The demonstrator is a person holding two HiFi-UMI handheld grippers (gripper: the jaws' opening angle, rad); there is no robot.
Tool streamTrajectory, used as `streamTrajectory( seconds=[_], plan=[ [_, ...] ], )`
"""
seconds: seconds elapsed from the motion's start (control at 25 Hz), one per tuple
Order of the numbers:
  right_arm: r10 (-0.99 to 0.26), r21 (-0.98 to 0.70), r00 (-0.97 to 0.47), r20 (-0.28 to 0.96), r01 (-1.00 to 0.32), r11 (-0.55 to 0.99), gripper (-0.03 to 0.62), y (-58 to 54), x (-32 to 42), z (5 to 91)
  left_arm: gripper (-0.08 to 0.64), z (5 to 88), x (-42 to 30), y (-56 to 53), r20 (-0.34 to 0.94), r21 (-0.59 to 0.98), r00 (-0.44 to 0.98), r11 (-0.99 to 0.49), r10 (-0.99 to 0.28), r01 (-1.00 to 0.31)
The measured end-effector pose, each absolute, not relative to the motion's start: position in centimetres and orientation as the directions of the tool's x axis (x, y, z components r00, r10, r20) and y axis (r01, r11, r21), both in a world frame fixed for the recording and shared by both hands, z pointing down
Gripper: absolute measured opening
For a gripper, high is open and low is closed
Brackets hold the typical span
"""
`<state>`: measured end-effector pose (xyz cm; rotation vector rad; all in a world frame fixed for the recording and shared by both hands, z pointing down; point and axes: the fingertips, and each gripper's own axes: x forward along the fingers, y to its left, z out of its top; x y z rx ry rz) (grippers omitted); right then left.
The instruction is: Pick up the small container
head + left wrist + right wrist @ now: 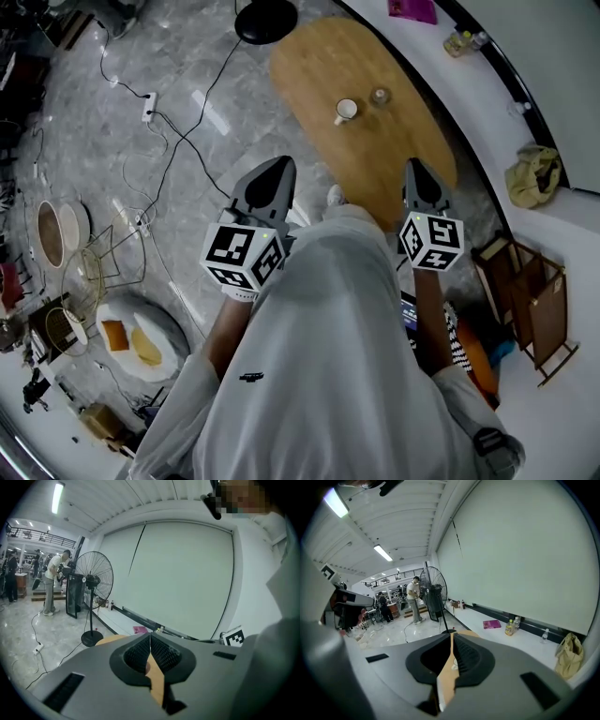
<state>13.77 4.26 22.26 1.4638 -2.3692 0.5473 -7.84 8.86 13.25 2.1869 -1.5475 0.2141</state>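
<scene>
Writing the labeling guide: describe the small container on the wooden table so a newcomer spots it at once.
Start at the oval wooden table in the head view's upper middle. Two small things stand near its middle: a white cup and, just right of it, the small container. The container is the smaller, tan one without a handle.
</scene>
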Motion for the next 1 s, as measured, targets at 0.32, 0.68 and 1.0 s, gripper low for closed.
streamTrajectory(
  seconds=[0.32, 0.68, 1.0],
  plan=[
    [-0.736, -0.150, -0.459, 0.497, -0.881, 0.448, 0.021, 0.5, 13.4, 24.7, 0.020, 15.4, -7.0, 5.7, 0.447, 0.279, 0.359, -0.253, -0.819, -0.926],
    [-0.710, -0.160, -0.449, 0.542, -0.885, 0.437, 0.023, -2.3, 14.5, 26.9, 0.020, 17.1, -6.4, 2.1, 0.495, 0.319, 0.371, -0.232, -0.786, -0.919],
    [-0.732, -0.126, -0.408, 0.546, -0.903, 0.410, 0.025, -5.8, 15.5, 29.0, 0.020, 20.3, -5.1, -1.5, 0.564, 0.342, 0.433, -0.278, -0.704, -0.898]
  ],
)
